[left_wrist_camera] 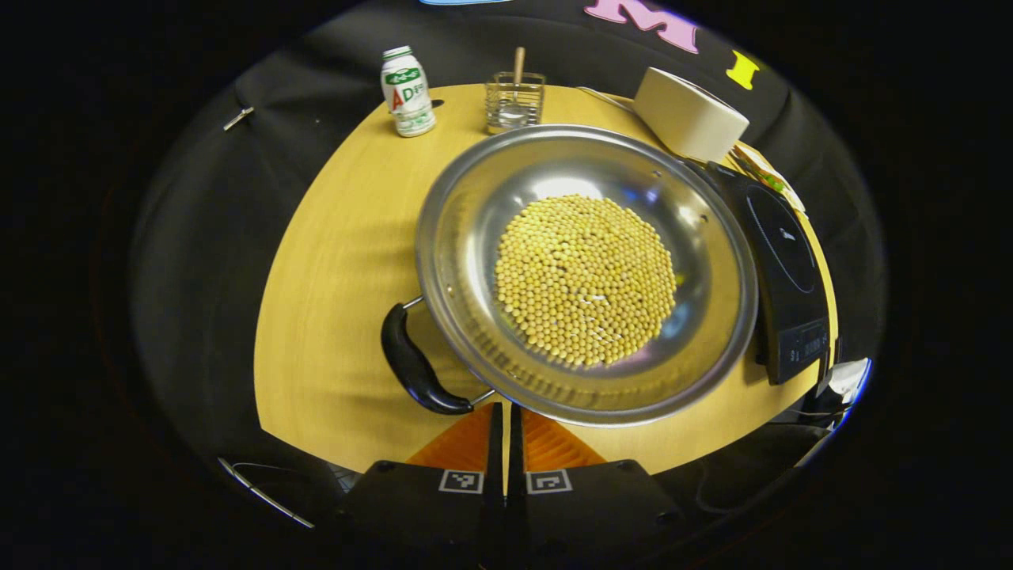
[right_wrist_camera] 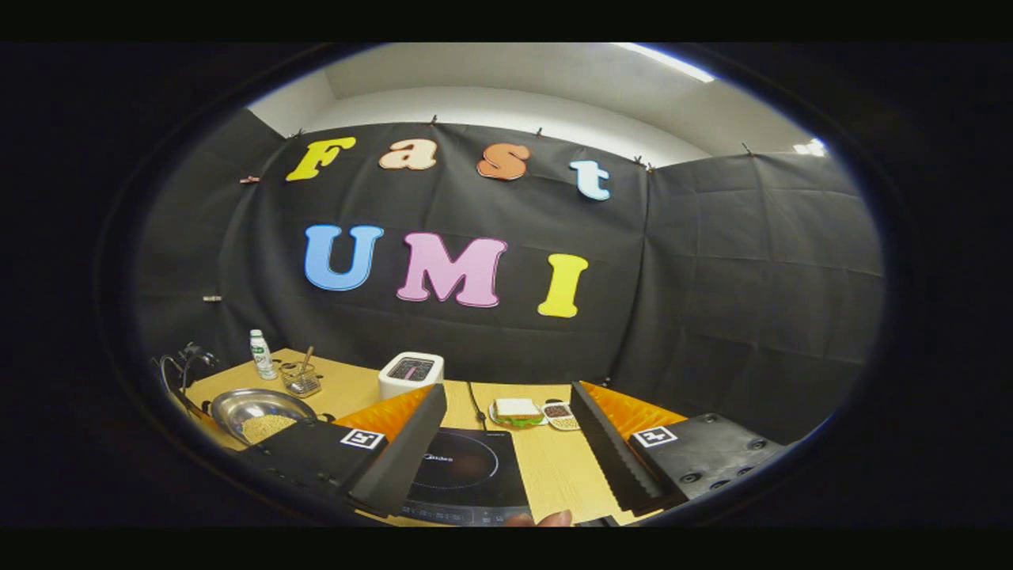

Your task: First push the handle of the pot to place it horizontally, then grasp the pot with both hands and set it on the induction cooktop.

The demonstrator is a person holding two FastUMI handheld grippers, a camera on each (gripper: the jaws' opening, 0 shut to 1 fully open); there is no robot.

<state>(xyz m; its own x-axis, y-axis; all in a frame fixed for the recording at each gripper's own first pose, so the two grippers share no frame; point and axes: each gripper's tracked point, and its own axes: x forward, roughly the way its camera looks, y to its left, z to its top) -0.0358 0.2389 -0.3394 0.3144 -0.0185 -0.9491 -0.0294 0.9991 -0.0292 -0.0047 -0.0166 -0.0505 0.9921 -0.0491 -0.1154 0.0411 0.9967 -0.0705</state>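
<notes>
On the counter [left_wrist_camera: 332,261], going left to right in the left gripper view, there is one white bottle [left_wrist_camera: 407,91], one wire holder [left_wrist_camera: 515,103] with a single wooden stick standing in it, one steel pot [left_wrist_camera: 586,269] with a heap of yellow beans [left_wrist_camera: 586,281], one white toaster [left_wrist_camera: 688,112] and one black induction cooktop [left_wrist_camera: 779,269]. The pot sits on the bare wood just left of the cooktop, its rim overlapping the cooktop's edge in this view. One black handle [left_wrist_camera: 411,364] shows at the pot's near left side; any second handle cannot be made out. The left tongs [left_wrist_camera: 505,431] hang just short of the pot's near rim, pressed together with only a sliver between them and nothing in it.

In the right gripper view the right tongs [right_wrist_camera: 506,443] stand wide apart above the cooktop [right_wrist_camera: 467,467], gripping nothing. Beyond them lie one plate with a sandwich [right_wrist_camera: 516,412] and one small dish [right_wrist_camera: 560,413] of dark bits, too small to identify. The pot [right_wrist_camera: 257,412] is far left, partly hidden behind the tongs' body. A fingertip [right_wrist_camera: 554,518] is cut off at the bottom edge.
</notes>
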